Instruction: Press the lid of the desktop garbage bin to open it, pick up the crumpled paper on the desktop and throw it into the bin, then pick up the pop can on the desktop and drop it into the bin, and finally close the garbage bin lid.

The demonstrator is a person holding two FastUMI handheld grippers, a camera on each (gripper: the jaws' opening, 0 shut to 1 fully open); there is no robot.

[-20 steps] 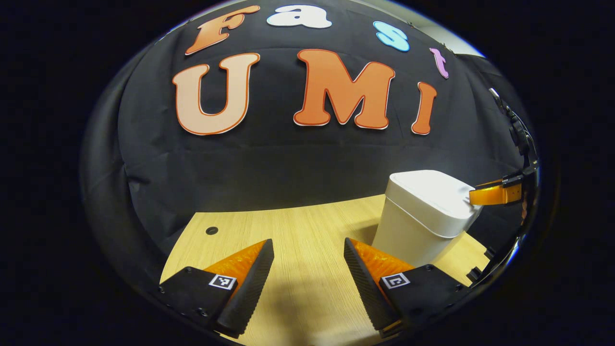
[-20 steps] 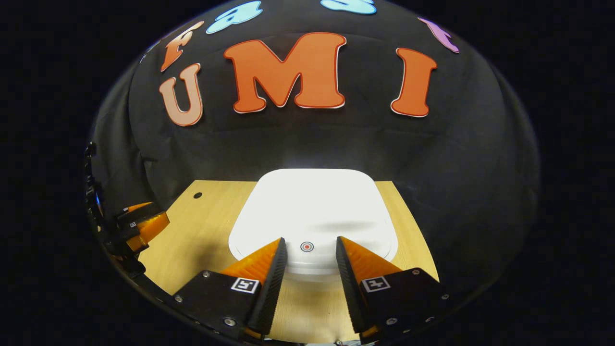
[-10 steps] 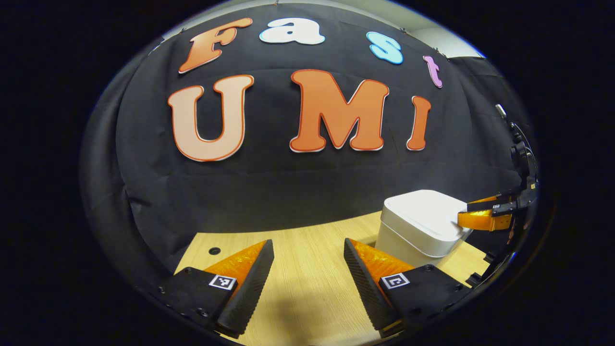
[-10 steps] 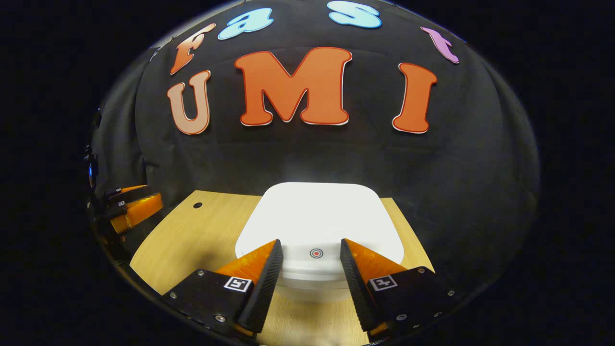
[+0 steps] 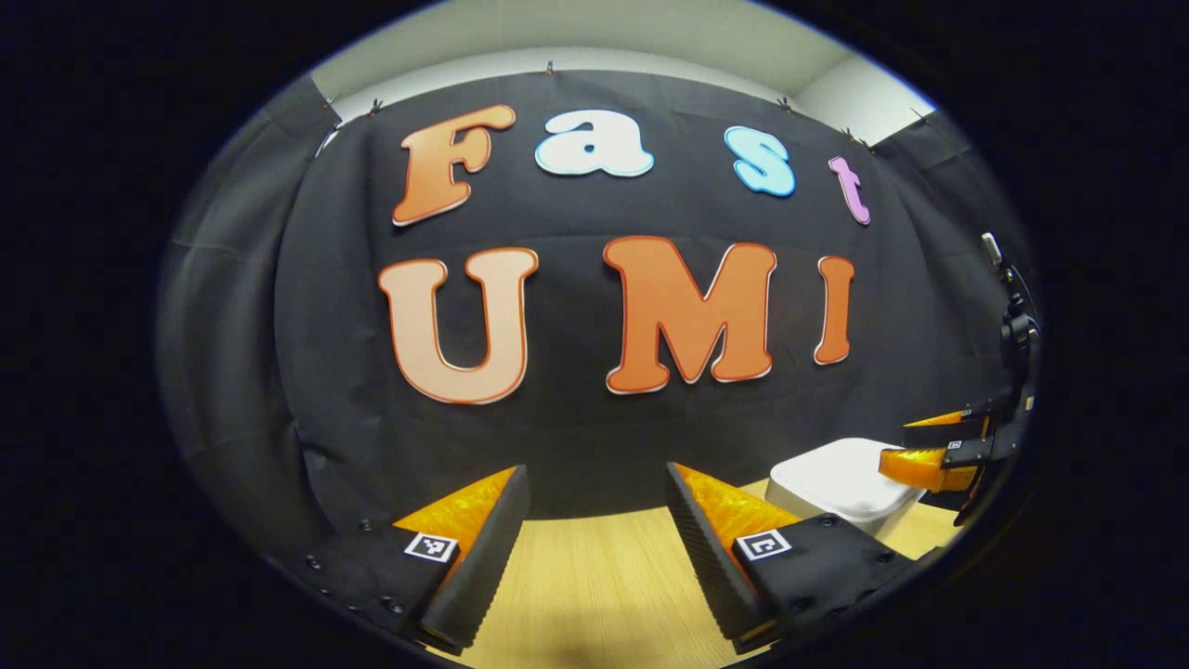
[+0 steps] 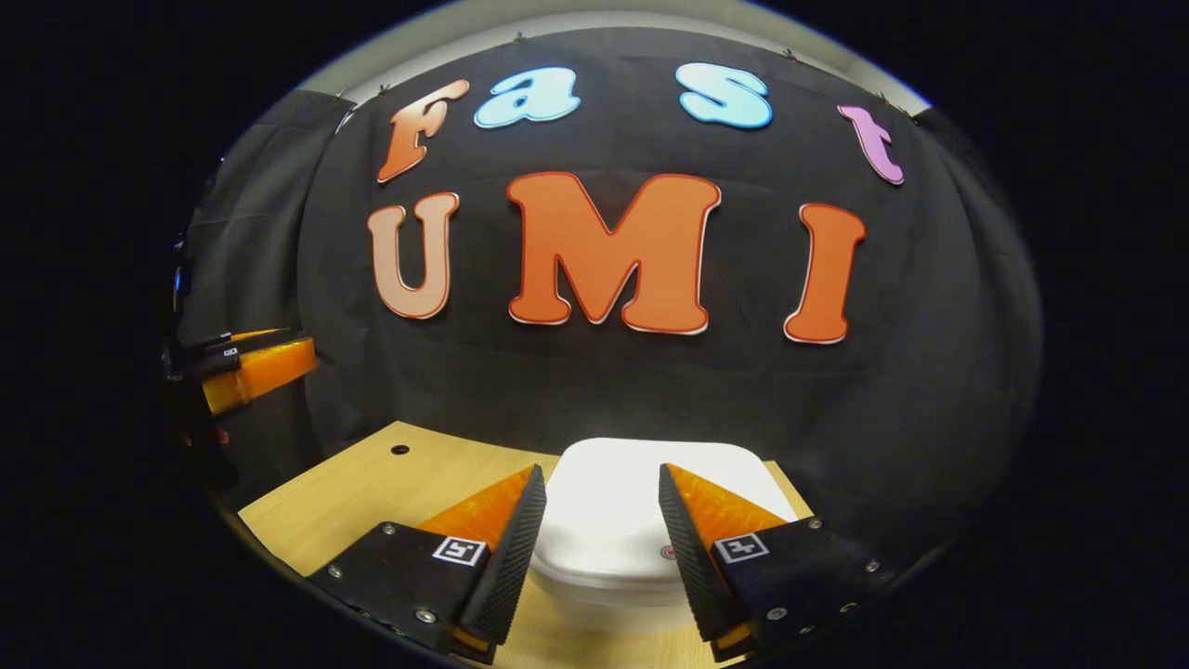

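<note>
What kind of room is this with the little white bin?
Probably a recording booth for practice chores: black cloth wall, a wooden desktop holding a white lidded garbage bin, and two hand-held grippers, left gripper and right gripper.

Both views face the backdrop, sharing the bin (image 5: 841,483).

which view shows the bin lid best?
Right gripper view: the white bin lid sits centred just beyond the open right gripper, most of its top visible, with a small red mark near the front edge. Left gripper view shows the lid small, low at the right, partly hidden.
</note>
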